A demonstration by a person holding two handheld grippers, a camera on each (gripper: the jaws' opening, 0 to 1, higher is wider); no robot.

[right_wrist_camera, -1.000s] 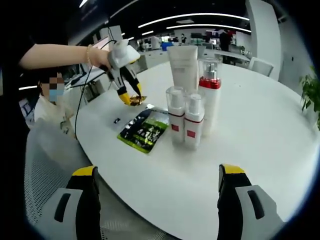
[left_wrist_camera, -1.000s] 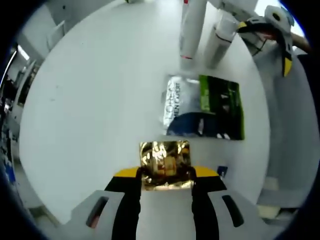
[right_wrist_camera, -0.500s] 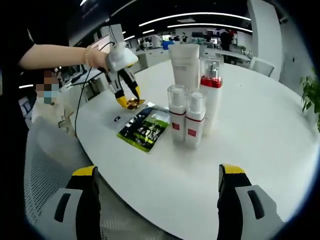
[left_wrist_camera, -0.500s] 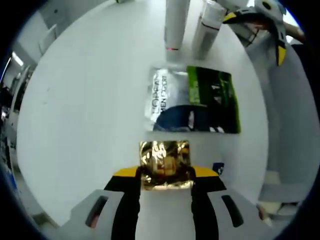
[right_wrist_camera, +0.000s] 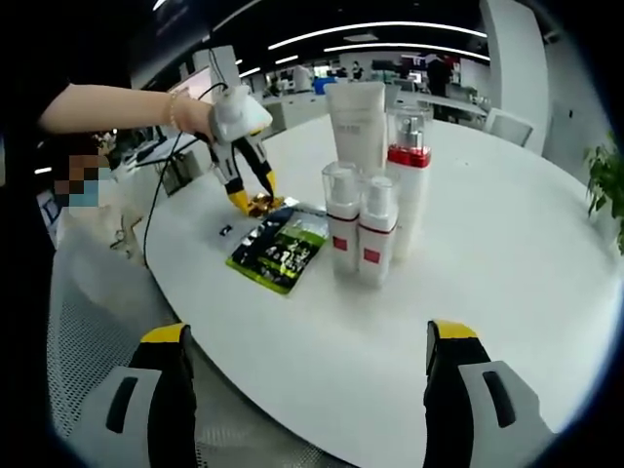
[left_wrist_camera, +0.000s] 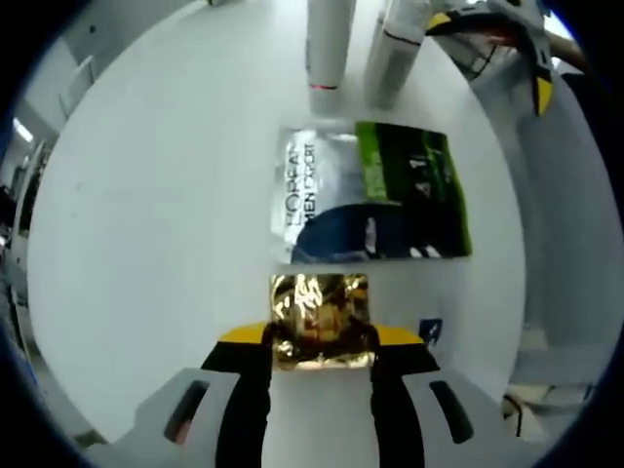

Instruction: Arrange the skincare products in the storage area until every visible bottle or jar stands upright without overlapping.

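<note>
Our left claw [left_wrist_camera: 321,343] pinches a crinkled gold foil sachet [left_wrist_camera: 320,318] just above the round white table [left_wrist_camera: 166,244], beside a flat glossy sachet in silver, navy and green [left_wrist_camera: 370,207] printed "L'OREAL MEN EXPERT". Our right claw [right_wrist_camera: 304,366] hangs spread wide, holding nothing. Smooth white plastic pump bottles with red bands [right_wrist_camera: 359,234] stand upright mid-table before a tall white tube [right_wrist_camera: 356,122].

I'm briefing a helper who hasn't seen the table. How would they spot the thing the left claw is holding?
On the round white table, find the cluster of upright white bottles, then the flat green-and-silver sachet lying beside them. Just past the sachet's edge, the left claw is shut on a small gold foil packet. It is the only crinkled, shiny gold item there.
</note>
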